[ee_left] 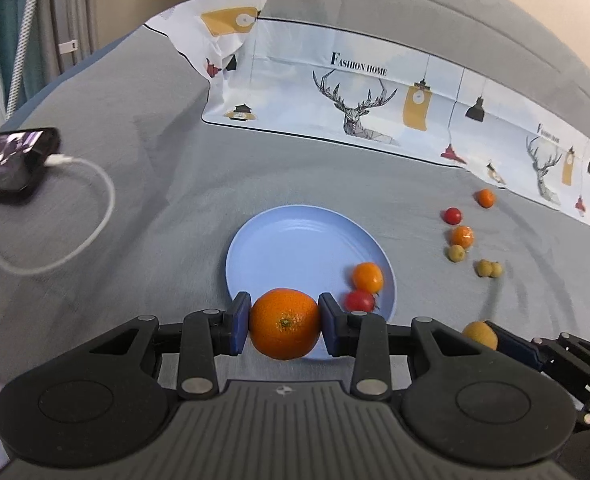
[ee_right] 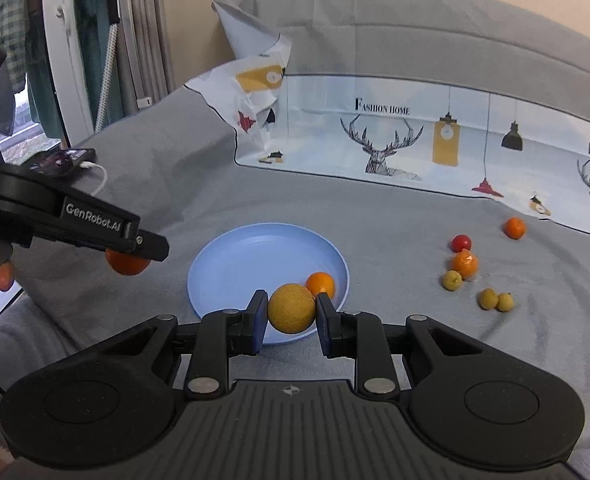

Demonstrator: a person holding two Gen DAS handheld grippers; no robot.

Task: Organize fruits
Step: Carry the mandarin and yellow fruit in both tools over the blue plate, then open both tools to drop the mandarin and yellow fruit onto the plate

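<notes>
- Left gripper (ee_left: 285, 322): jaws clamp the orange (ee_left: 285, 323) at its widest part, over the plate (ee_left: 295, 236) near rim, ready for release.
- Right gripper (ee_right: 291, 314): jaws pinch the yellow fruit (ee_right: 291, 308) above the plate edge.
- Loose fruits (ee_right: 465, 263) lie on the sheet, right of the plate.

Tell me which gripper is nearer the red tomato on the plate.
Right. The right gripper, shut on a yellow-brown fruit, sits at the near right rim beside the red tomato; the left gripper, holding a big orange, is further left.
</notes>
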